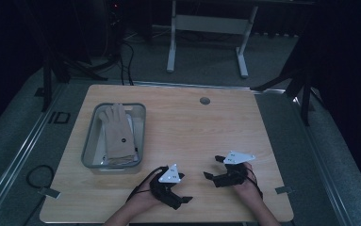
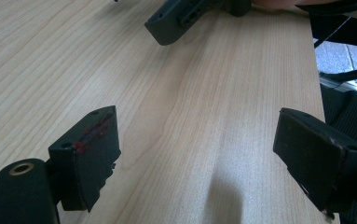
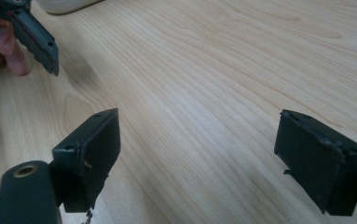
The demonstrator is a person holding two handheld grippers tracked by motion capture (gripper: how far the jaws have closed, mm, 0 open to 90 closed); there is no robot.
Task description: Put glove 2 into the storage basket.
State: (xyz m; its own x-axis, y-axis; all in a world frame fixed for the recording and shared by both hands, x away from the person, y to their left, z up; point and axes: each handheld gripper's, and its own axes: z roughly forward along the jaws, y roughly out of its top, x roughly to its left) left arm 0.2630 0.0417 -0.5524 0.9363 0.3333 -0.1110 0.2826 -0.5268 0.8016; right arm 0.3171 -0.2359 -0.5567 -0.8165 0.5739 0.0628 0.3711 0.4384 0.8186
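Both tongs, left [image 1: 180, 195] and right [image 1: 214, 173], spread empty right of tray [image 1: 89, 141]; glove [image 1: 118, 134] inside looks soft, limp, best pinched at cuff.

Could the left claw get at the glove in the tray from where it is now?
Probably yes. The left claw is open and empty near the table's front edge, the glove lies uncovered in the open-topped tray just ahead to its left, and bare tabletop lies between them.

Left gripper [image 2: 197, 154] agape (nothing between) — table [image 2: 213, 84]
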